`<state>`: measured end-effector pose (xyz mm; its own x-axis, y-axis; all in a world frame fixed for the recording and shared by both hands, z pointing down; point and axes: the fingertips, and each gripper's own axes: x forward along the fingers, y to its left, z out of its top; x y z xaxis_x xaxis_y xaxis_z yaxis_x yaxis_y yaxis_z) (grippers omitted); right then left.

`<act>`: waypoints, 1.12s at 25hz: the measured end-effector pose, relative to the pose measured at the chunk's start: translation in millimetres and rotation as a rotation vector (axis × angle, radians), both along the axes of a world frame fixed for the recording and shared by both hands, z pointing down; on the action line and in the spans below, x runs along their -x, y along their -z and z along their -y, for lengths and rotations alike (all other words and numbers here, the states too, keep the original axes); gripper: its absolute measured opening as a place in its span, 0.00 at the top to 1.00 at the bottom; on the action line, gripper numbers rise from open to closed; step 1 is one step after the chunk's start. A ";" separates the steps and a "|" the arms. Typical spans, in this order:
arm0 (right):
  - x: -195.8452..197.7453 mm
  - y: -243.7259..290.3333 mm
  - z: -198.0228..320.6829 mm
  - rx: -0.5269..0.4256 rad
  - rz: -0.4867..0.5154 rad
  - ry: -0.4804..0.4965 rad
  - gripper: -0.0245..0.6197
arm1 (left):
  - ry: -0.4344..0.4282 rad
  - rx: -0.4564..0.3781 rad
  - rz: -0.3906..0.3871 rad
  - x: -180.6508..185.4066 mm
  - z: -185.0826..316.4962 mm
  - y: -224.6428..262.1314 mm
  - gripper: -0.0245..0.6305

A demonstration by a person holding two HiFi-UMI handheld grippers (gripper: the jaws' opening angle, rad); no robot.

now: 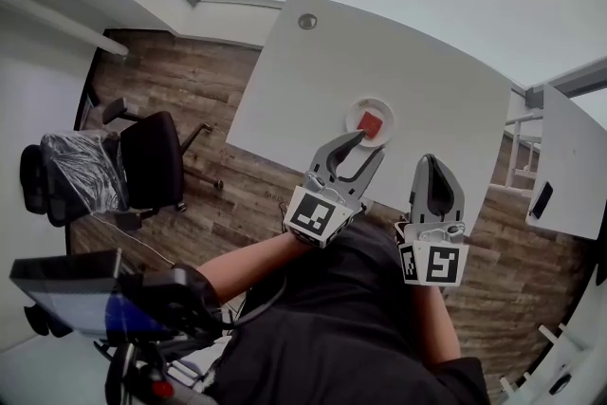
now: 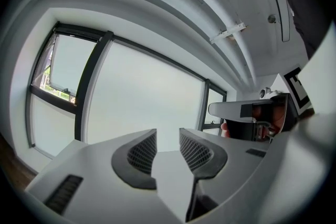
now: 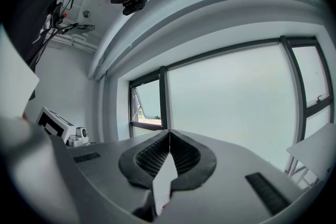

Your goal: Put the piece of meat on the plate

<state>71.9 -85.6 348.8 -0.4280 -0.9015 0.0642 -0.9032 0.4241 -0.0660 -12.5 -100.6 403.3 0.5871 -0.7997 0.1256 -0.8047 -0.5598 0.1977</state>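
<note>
Lying on plate (image 1: 352,110), meat (image 1: 370,124) clear of rim, open table (image 1: 379,43) around.

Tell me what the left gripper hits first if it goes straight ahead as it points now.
Nothing close: the left gripper, open and empty, looks level at the window. The plate with the meat seems to lie below that line; depth is unclear.

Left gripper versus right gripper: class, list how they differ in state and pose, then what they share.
The grey left gripper has its fingers apart and empty; the grey right gripper has its fingers shut together. The left gripper slants toward the round white plate holding the red piece of meat; the right gripper points straight ahead, off to the plate's side. Both carry square-marker cubes.
</note>
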 end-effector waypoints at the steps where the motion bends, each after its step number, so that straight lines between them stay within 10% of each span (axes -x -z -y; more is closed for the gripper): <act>1: 0.1 0.3 0.0 -0.001 0.002 0.000 0.95 | -0.003 -0.011 -0.007 -0.5 -1.1 -0.7 0.79; 9: 4.0 2.9 -0.7 -0.006 0.004 0.014 0.95 | 0.012 -0.069 -0.028 -0.6 -4.0 8.1 0.95; 28: -12.2 20.6 -0.1 -0.117 -0.025 -0.060 0.95 | -0.014 -0.049 -0.032 -5.0 -3.7 3.3 0.95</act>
